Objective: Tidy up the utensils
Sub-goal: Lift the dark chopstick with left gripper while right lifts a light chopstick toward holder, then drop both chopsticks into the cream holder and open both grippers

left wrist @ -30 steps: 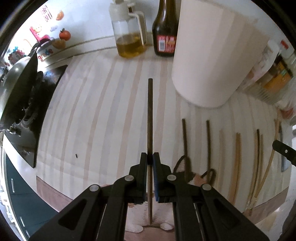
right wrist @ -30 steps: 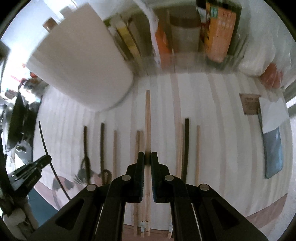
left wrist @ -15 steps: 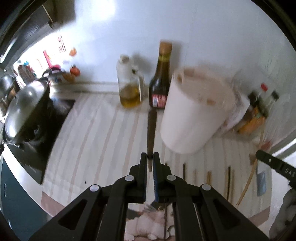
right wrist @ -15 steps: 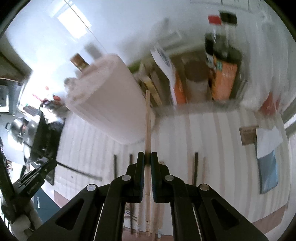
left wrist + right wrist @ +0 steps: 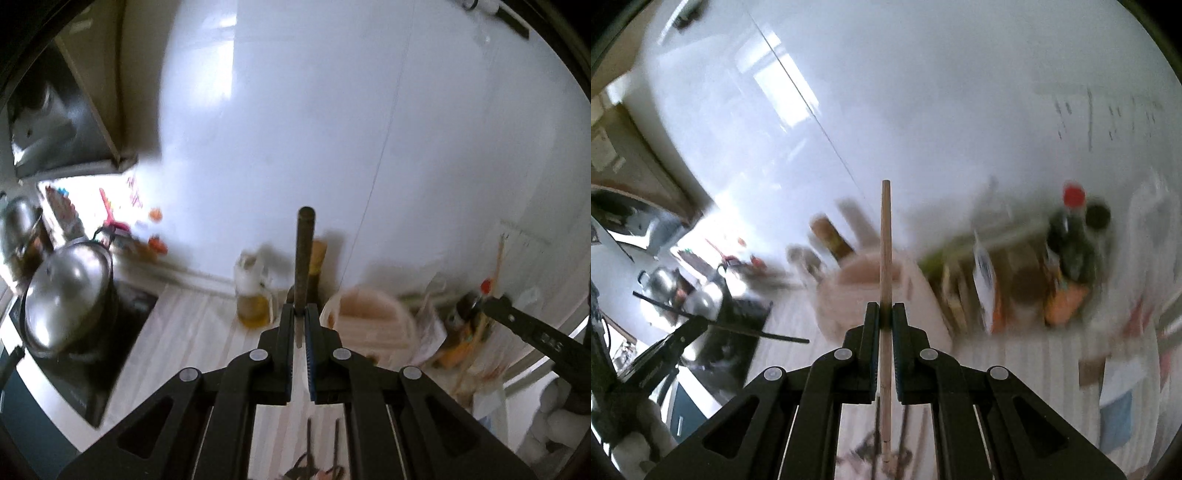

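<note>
My left gripper (image 5: 300, 312) is shut on a dark brown chopstick (image 5: 304, 254), which points up and forward in the air. A white round holder (image 5: 369, 325) stands on the counter just right of it, its open top showing. My right gripper (image 5: 885, 310) is shut on a light wooden chopstick (image 5: 885, 251), lifted above the same white holder (image 5: 864, 291). Several other chopsticks (image 5: 310, 439) still lie on the striped counter below. At the left of the right wrist view the left gripper (image 5: 676, 339) shows with its dark chopstick (image 5: 738, 325).
An oil jug (image 5: 253, 295) and a dark sauce bottle (image 5: 317, 266) stand by the white wall. A steel pot (image 5: 66, 291) sits on the black stove (image 5: 122, 332) at left. Bottles and packets (image 5: 1067, 258) crowd the right.
Both grippers have risen from the counter with their chopsticks and tilted up. The views now look over the holder's top at the wall.
</note>
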